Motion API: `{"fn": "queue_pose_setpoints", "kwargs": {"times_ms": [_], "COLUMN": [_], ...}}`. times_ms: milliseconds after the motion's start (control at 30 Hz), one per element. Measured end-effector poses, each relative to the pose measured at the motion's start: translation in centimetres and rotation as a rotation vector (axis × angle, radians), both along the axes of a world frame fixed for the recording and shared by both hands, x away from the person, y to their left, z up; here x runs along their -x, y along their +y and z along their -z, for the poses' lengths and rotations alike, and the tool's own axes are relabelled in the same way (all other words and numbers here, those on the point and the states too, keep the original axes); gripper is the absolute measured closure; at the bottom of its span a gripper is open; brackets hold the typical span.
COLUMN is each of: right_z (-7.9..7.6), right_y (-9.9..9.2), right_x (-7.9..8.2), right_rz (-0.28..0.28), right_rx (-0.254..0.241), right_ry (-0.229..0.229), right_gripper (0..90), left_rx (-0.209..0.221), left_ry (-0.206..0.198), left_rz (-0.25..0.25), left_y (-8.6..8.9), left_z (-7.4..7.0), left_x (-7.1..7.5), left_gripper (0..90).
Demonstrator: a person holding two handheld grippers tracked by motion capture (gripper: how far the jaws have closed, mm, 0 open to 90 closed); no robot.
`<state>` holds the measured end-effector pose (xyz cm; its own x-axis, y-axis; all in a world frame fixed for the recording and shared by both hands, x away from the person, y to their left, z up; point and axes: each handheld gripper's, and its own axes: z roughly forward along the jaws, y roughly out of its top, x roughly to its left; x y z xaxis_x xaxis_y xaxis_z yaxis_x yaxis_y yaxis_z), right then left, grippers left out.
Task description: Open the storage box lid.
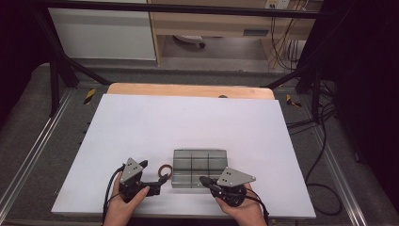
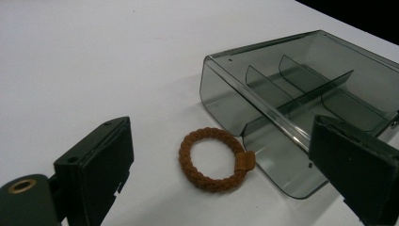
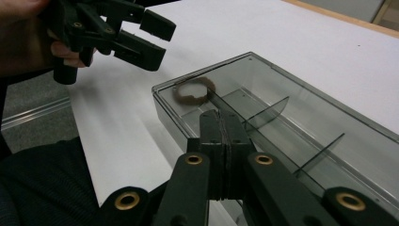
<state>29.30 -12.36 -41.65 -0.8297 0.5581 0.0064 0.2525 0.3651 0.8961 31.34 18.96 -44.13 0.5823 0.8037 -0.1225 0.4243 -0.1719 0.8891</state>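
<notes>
A smoked clear plastic box (image 1: 197, 162) with dividers lies near the front of the white sheet. Just left of it lies a brown braided ring (image 1: 161, 167). My left gripper (image 1: 154, 172) is open, and the ring (image 2: 185, 153) rests flat on the sheet between and ahead of its jaws, touching neither. The box (image 2: 221, 94) stands right behind the ring. My right gripper (image 1: 203, 180) is at the box's front side. Its jaws (image 3: 221, 115) are pressed together on a thin upright wall of the box (image 3: 329, 122). The ring (image 3: 181, 96) shows blurred through the box's end.
The white sheet (image 1: 188, 122) covers a wooden table (image 1: 188, 89), bare behind and beside the box. Black frame posts and cables stand around the table. My left hand and its gripper (image 3: 117, 37) hover past the box's far end in the right gripper view.
</notes>
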Motion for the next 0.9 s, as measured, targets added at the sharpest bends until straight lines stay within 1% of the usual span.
{"fn": "queue_pose_setpoints", "kwargs": {"times_ms": [100, 233, 333, 500, 667, 900], "right_z": [0.2, 0.4, 0.6, 0.7, 1.0, 1.4], "right_y": [0.3, 0.7, 1.0, 1.0, 1.0, 1.3], "right_x": [0.1, 0.3, 0.4, 0.5, 0.5, 0.6], "right_rz": [-0.021, -0.040, -0.052, -0.050, -0.058, -0.085], "right_rx": [0.010, 0.011, 0.020, 0.022, 0.035, 0.060], "right_ry": [0.002, 0.024, 0.026, 0.032, 0.046, 0.057], "right_gripper": [90.0, 90.0, 90.0, 90.0, 90.0, 90.0], "left_rx": [-0.001, -0.002, -0.003, -0.002, -0.003, -0.002], "left_ry": [0.001, 0.002, 0.003, 0.007, 0.009, 0.010], "left_rz": [0.000, 0.006, 0.003, 0.010, 0.013, 0.016], "left_y": [0.0, 0.0, 0.0, 0.0, 0.0, 0.0], "left_z": [0.0, 0.0, 0.0, 0.0, 0.0, 0.0], "left_x": [0.0, 0.0, -0.1, -0.1, 0.0, 0.0], "left_gripper": [6.9, 6.9, 6.9, 6.9, 7.0, 7.0]}}
